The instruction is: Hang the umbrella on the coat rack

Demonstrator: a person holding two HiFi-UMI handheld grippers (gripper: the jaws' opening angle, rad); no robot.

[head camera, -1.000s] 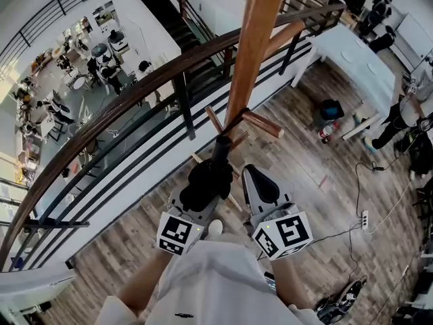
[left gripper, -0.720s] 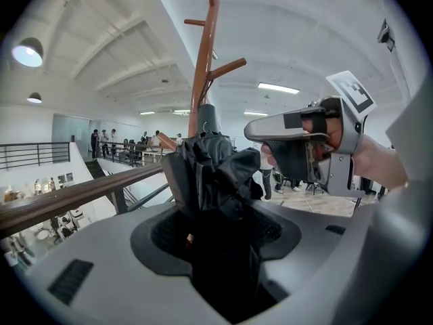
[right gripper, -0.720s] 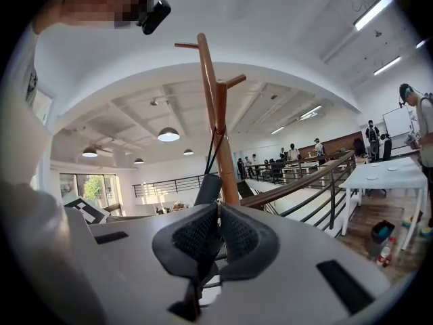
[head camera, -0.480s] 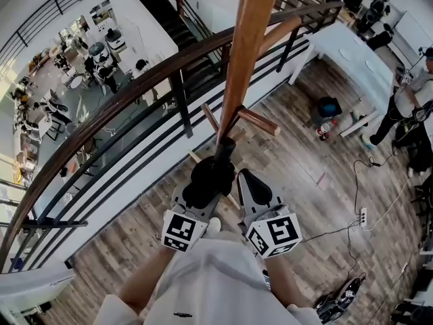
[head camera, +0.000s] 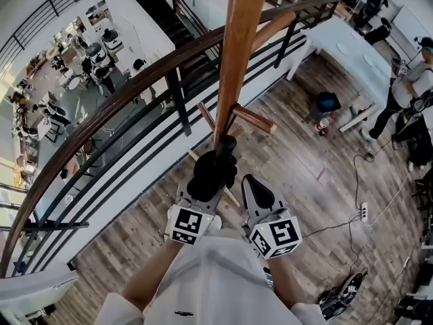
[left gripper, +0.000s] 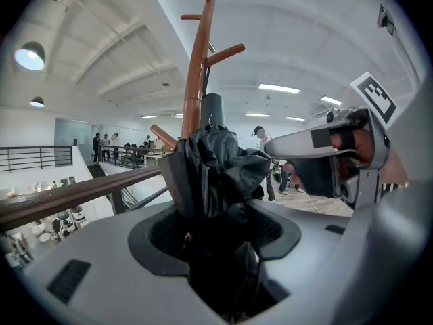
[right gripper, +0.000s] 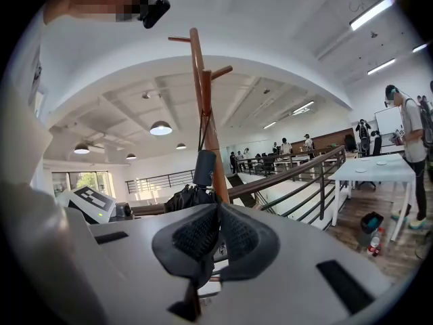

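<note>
The wooden coat rack (head camera: pixel 238 53) rises in the middle of the head view, with short pegs (head camera: pixel 256 120) low on its pole. My left gripper (head camera: pixel 208 185) is shut on the folded black umbrella (head camera: pixel 213 170), held upright against the pole just below the pegs. A thin dark strap runs up from the umbrella's handle (head camera: pixel 227 143) toward a peg; I cannot tell if it rests on it. In the left gripper view the umbrella (left gripper: pixel 213 175) fills the jaws, with the coat rack (left gripper: pixel 196 80) behind. My right gripper (head camera: pixel 250 180) sits beside it, shut and empty (right gripper: pixel 218 212).
A dark railing (head camera: pixel 135 93) runs right behind the rack, with a drop to a lower floor beyond. A white table (head camera: pixel 352 53) stands at the back right, a person (head camera: pixel 406 87) beside it. Cables and a power strip (head camera: pixel 363 217) lie on the wood floor.
The umbrella stays in my left gripper by the pole, hardly moved. The right gripper has drifted slightly. A person has come into view at the right edge.
</note>
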